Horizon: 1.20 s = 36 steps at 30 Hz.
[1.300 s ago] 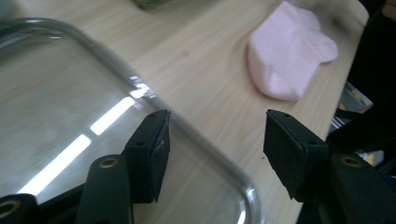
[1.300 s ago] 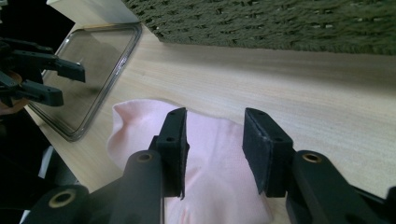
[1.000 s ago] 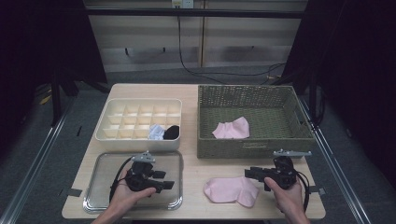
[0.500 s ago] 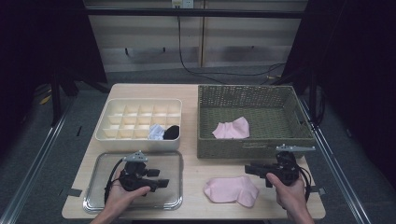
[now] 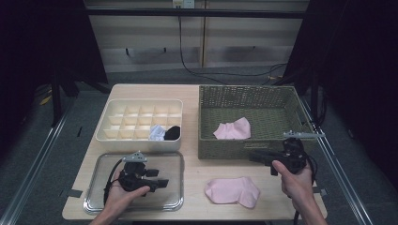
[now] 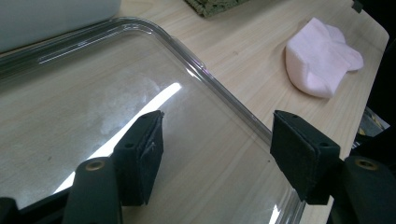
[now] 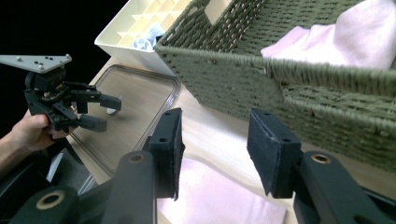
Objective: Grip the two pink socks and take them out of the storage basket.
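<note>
A pink sock [image 5: 232,191] [image 6: 322,63] [image 7: 219,200] lies flat on the wooden table near the front edge. A second pink sock [image 5: 232,129] [image 7: 336,35] rests inside the green woven basket [image 5: 225,150] [image 7: 261,84]. My left gripper [image 5: 159,183] [image 6: 219,135] [image 7: 109,114] hovers open over the clear tray [image 5: 164,161] [image 6: 93,93] [image 7: 140,98], with nothing between its jaws. Just in front of the basket's front wall, my right gripper [image 5: 251,157] [image 7: 215,140] is open, up and to the right of the table sock, holding nothing.
A cream divided box [image 5: 126,119] [image 7: 135,23] sits behind the tray, with a white-blue item [image 5: 157,133] and a black item [image 5: 172,132] in its front right cells. Bare tabletop runs between tray and sock. Dark floor and rails surround the table.
My left gripper has shifted slightly left over the tray. The right gripper has edged a little up toward the basket front. Both socks lie where they were.
</note>
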Motion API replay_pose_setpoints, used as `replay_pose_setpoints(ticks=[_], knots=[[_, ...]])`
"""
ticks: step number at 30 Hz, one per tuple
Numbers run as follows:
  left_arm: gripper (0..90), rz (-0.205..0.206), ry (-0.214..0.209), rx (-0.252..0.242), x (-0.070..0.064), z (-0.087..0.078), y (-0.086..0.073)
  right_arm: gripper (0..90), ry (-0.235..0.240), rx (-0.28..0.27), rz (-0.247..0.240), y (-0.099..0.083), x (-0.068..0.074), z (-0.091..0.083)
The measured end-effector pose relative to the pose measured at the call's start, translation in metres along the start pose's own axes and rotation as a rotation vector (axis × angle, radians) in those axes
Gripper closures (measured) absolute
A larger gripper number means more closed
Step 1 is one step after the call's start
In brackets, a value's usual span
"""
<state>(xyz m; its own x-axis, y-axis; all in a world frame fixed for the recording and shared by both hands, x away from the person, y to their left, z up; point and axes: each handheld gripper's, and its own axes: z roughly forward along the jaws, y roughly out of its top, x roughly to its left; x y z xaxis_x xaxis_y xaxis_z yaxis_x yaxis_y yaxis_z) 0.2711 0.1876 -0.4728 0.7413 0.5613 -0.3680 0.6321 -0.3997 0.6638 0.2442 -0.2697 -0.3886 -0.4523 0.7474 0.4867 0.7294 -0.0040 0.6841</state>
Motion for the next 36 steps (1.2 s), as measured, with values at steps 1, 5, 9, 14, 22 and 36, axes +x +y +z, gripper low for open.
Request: replay_pose_setpoints(ticks=[1, 5, 9, 14, 22, 36], knots=[[34.6, -0.002, 0.001, -0.001, 0.0, 0.0, 0.0, 54.8, 0.002, 0.002, -0.001, 0.001, 0.0, 0.0], [33.8, -0.012, 0.01, -0.009, 0.001, 0.0, 0.0, 54.9, 0.004, -0.047, 0.003, 0.015, -0.004, -0.007], [34.2, -0.015, 0.01, -0.003, 0.001, 0.001, -0.001, 54.8, -0.014, -0.034, 0.001, 0.025, -0.006, -0.005], [34.1, -0.006, 0.005, 0.004, -0.001, 0.002, -0.002, 54.3, -0.017, -0.029, 0.005, 0.036, -0.012, -0.002], [34.9, -0.018, 0.012, -0.013, 0.002, -0.001, -0.001, 54.7, -0.034, 0.009, 0.021, 0.055, -0.025, 0.01], [31.9, -0.017, 0.009, -0.017, 0.001, 0.0, -0.001, 55.2, -0.076, 0.056, 0.058, 0.077, -0.045, 0.03]])
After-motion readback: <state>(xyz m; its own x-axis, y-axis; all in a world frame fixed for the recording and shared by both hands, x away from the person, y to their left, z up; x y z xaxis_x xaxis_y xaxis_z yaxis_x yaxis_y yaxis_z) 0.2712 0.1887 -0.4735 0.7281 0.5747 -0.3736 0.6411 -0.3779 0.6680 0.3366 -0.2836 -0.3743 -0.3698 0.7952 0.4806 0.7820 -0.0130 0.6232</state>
